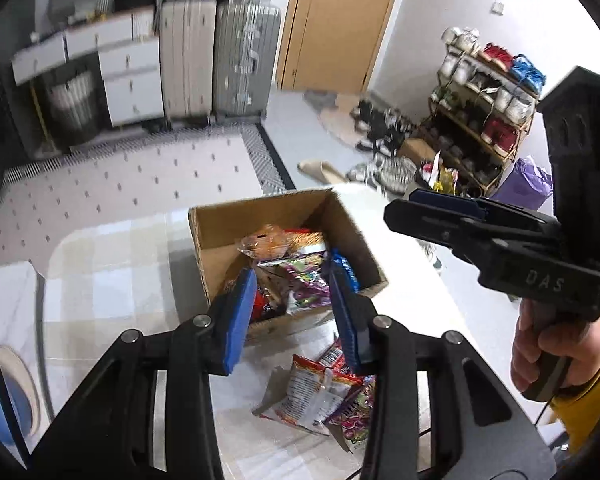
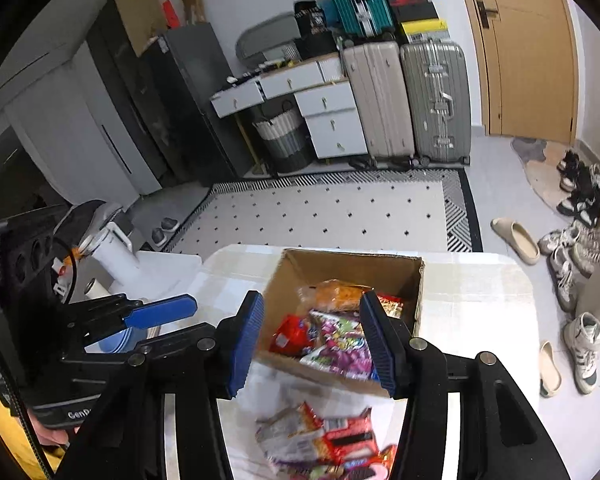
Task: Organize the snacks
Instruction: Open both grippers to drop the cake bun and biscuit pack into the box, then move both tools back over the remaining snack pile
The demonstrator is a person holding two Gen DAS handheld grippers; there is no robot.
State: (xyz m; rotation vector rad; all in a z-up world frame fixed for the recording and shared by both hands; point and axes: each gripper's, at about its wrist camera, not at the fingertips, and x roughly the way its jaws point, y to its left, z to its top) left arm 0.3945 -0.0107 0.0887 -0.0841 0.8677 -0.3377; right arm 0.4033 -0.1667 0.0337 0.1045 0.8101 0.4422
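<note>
An open cardboard box (image 1: pixel 259 205) (image 2: pixel 352 257) stands on the table with several bright snack packets (image 1: pixel 300 276) (image 2: pixel 340 334) inside. More loose snack packets (image 1: pixel 324 396) (image 2: pixel 324 440) lie in a heap on the table just in front of the box. My left gripper (image 1: pixel 291 280) hovers above the box's near side, open, with nothing between its blue pads. My right gripper (image 2: pixel 312 300) hangs over the box's near edge, also open and empty. From the side, the right gripper (image 1: pixel 440 206) shows in the left wrist view and the left gripper (image 2: pixel 159 314) in the right wrist view.
The table (image 1: pixel 111 280) (image 2: pixel 480 300) has a pale checked cloth. A blue bowl (image 2: pixel 113 340) and a white appliance (image 2: pixel 111 256) sit at its left. Beyond lie a dotted rug (image 2: pixel 332 216), suitcases (image 2: pixel 408 100), a shoe rack (image 1: pixel 488 108) and scattered shoes (image 2: pixel 572 248).
</note>
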